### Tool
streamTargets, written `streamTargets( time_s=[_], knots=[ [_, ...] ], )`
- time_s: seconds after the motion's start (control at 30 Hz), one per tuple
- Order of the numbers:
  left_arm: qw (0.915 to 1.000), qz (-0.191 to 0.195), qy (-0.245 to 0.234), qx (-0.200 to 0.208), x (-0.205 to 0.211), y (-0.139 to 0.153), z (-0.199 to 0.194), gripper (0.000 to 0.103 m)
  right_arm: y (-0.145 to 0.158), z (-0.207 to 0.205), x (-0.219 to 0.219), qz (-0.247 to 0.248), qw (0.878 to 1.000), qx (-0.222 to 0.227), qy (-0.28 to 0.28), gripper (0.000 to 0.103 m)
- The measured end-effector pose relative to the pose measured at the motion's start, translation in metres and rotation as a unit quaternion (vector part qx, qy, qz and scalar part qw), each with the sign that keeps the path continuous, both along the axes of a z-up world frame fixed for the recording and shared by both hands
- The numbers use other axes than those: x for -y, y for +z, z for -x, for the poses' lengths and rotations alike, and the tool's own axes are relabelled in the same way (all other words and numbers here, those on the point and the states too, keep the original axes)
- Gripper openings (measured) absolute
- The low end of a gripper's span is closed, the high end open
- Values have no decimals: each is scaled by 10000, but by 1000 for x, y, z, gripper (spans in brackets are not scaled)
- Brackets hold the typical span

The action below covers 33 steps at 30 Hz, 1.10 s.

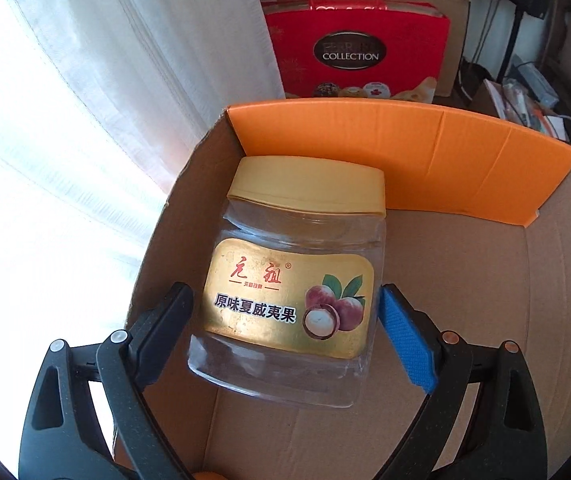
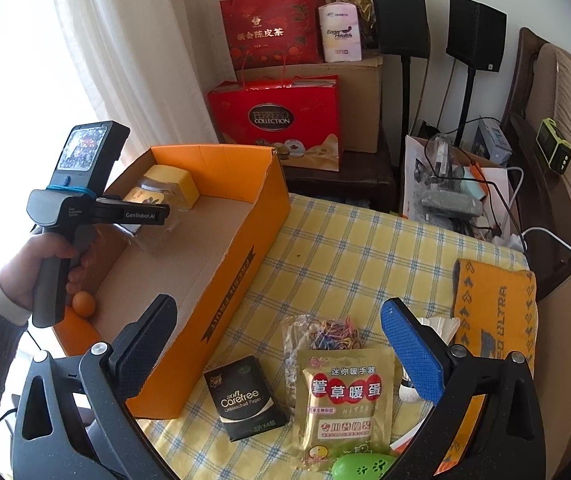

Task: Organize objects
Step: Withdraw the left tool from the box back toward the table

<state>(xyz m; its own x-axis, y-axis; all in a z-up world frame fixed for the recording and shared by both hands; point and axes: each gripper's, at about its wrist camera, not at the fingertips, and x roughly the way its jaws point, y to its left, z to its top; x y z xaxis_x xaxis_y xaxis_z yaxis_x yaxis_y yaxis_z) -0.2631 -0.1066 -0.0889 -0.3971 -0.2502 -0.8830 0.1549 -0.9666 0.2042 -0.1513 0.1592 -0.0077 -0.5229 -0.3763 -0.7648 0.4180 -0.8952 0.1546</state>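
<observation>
A clear plastic jar (image 1: 289, 296) with a yellow lid and gold macadamia label sits between the fingers of my left gripper (image 1: 285, 312), inside the orange cardboard box (image 1: 405, 160) near its far left corner. The jaws are wide and flank the jar; contact is unclear. The right wrist view shows the left gripper (image 2: 85, 208) at the jar (image 2: 165, 192) in the box (image 2: 221, 300). My right gripper (image 2: 277, 328) is open and empty above the table, over a gold hand-warmer packet (image 2: 341, 396), a black tissue pack (image 2: 245, 396) and a bag of rubber bands (image 2: 325, 332).
An orange ball (image 2: 84, 303) lies in the box's near corner. A yellow-checked cloth (image 2: 365, 248) covers the table. An orange towel (image 2: 493, 312), a shuttlecock (image 2: 437, 328) and a green object (image 2: 361, 466) lie at the right. Red gift bags (image 2: 277, 120) stand behind.
</observation>
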Motion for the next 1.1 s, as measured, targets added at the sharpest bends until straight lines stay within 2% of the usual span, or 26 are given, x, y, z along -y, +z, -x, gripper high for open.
streamTargets(
  time_s=[0.1, 0.17, 0.33, 0.6, 0.87, 0.97, 1.1],
  knots=[
    [9995, 298, -72, -99, -7, 4, -4, 93, 0, -3, -4, 35, 10000, -4, -12, 103],
    [9993, 334, -115, -136, -10, 7, -9, 93, 2, -5, -9, 74, 10000, -22, -54, 103],
    [9980, -247, -358, -455, -12, 29, -25, 92, 7, -9, -30, 150, 9994, -48, -310, 103],
    [9896, -539, -1009, -867, -37, 63, -65, 92, 11, -17, -69, 119, 9972, -41, -738, 103],
    [9774, -950, -1563, -1059, -67, 86, -115, 92, 16, -35, -95, -99, 9942, -168, -1058, 103],
    [9702, -1239, -1767, -1104, -79, 94, -132, 91, 12, -44, -101, -200, 9935, -153, -1111, 103],
    [9631, -1366, -2042, -1102, -98, 99, -156, 87, 3, -55, -105, -276, 9933, -114, -1115, 102]
  ],
)
